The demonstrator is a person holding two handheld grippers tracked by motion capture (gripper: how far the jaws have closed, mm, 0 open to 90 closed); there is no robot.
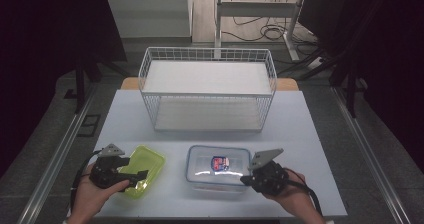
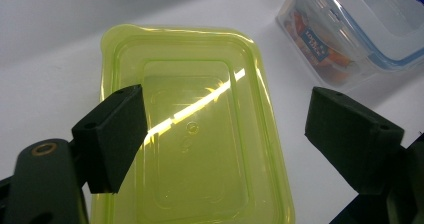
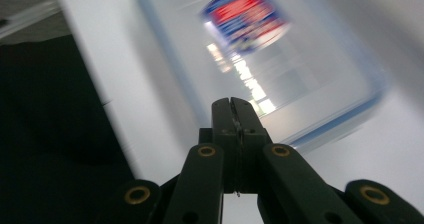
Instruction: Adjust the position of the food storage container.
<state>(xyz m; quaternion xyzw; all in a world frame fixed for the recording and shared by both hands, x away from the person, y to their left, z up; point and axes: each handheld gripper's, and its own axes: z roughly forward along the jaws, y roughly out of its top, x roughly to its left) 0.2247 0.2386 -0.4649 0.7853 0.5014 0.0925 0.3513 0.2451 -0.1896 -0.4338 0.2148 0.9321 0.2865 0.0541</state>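
Observation:
A shallow yellow-green plastic container (image 1: 145, 169) lies at the front left of the white table. My left gripper (image 1: 136, 180) hovers over it, open; in the left gripper view the container (image 2: 200, 134) lies below the spread jaws of my left gripper (image 2: 230, 134), one jaw above it and the other past its right edge. To its right stands a clear lidded box (image 1: 218, 165) with a blue rim and a red-blue label. My right gripper (image 1: 248, 180) is at that box's front right corner, jaws pressed together and empty (image 3: 233, 105). The box's lid (image 3: 280, 59) is blurred ahead of them.
A white wire two-shelf rack (image 1: 207, 89) stands at the back middle of the table (image 1: 310, 134). The clear box (image 2: 345, 29) holds orange packets. The table's front edge runs close behind both hands, with dark floor beyond.

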